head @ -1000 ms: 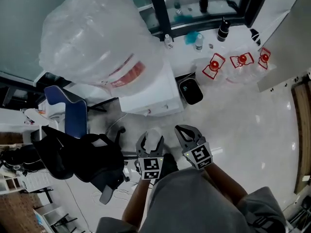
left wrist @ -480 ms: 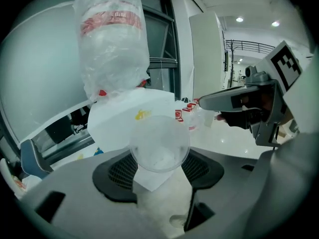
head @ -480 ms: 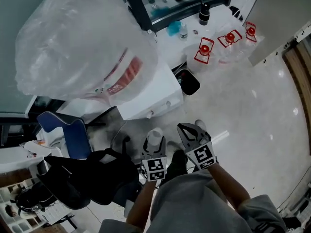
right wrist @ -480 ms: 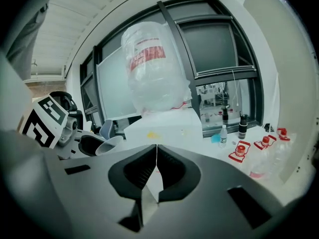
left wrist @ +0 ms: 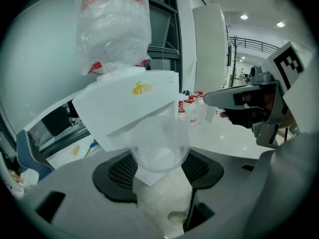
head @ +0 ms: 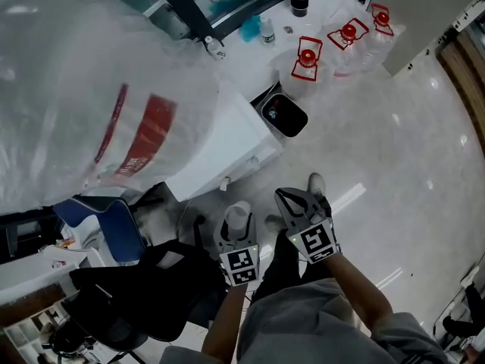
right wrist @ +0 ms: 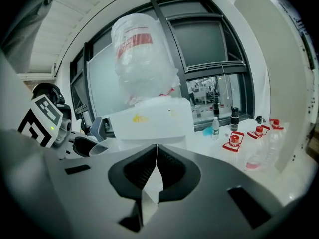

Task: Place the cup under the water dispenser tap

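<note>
A clear plastic cup [head: 239, 212] sits upright between the jaws of my left gripper [head: 236, 218], which is shut on it. In the left gripper view the cup [left wrist: 159, 151] faces the white water dispenser [left wrist: 132, 106] and is still short of it. The dispenser [head: 220, 154] carries a large bottle wrapped in plastic film [head: 91, 89]. My right gripper [head: 303, 205] hangs beside the left one, its jaws closed tip to tip [right wrist: 156, 151] with nothing between them. It also points at the dispenser [right wrist: 149, 119].
A black bin [head: 282, 117] stands right of the dispenser. Bottles with red caps [head: 307, 55] sit on the floor by the window. A blue chair [head: 106, 220] and a black bag [head: 144, 287] are on the left. My foot [head: 316, 184] rests on the glossy floor.
The view has dropped and drawn nearer: the dispenser and its bottle now fill the upper left. Both grippers have sunk together. The cup stays in the left jaws.
</note>
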`<state>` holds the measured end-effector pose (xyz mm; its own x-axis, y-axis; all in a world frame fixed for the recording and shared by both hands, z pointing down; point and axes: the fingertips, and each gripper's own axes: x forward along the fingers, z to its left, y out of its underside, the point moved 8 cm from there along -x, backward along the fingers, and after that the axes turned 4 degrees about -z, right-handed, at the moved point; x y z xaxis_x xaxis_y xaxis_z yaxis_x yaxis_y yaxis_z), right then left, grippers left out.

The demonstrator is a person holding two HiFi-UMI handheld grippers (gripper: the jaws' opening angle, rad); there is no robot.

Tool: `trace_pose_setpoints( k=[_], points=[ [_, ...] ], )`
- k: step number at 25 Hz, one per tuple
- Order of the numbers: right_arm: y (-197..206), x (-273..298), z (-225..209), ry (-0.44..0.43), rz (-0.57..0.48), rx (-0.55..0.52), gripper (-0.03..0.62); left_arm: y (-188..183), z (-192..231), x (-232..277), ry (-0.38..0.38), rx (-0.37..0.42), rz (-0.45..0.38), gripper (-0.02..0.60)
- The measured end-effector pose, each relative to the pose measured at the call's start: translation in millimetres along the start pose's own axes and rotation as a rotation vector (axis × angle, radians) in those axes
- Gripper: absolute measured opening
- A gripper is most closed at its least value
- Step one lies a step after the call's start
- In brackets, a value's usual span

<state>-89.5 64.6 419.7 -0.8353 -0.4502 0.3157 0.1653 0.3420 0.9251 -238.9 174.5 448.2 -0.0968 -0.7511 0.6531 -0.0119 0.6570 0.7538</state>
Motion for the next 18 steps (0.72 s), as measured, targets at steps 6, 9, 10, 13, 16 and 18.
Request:
trace_pose_setpoints(
  k=[6,9,10,13,16,18],
  points=[
    [15.7,5.5,-4.2,-0.011,0.005,0.009,0.012,11.7,4.0,15.3,-0.015,-0.008,0.015,0.273],
    [27.1,6.4,-5.9,-0.008,0.012,0.029,0.012,24.1,2.5,26.4,-0.022,-0.024,0.029,0.273],
    [31.8,7.7,-6.5,-0.008,0.013,0.035,0.011,28.8,2.6,31.7,-0.028,-0.038,0.032,0.273],
    [47.7,12.6,-6.0,-0.019,0.016,0.036,0.011,44.0,3.8,48.5,-0.045,-0.064,0.026,0.273],
    [62.2,15.3,-4.4,-0.048,0.024,0.006,0.011,62.0,5.4,65.6,-0.067,-0.074,0.031,0.273],
    [70.4,16.7,-7.4,-0.055,0.034,-0.005,0.011,70.8,5.4,79.1,-0.084,-0.075,0.035,0.273]
  ],
)
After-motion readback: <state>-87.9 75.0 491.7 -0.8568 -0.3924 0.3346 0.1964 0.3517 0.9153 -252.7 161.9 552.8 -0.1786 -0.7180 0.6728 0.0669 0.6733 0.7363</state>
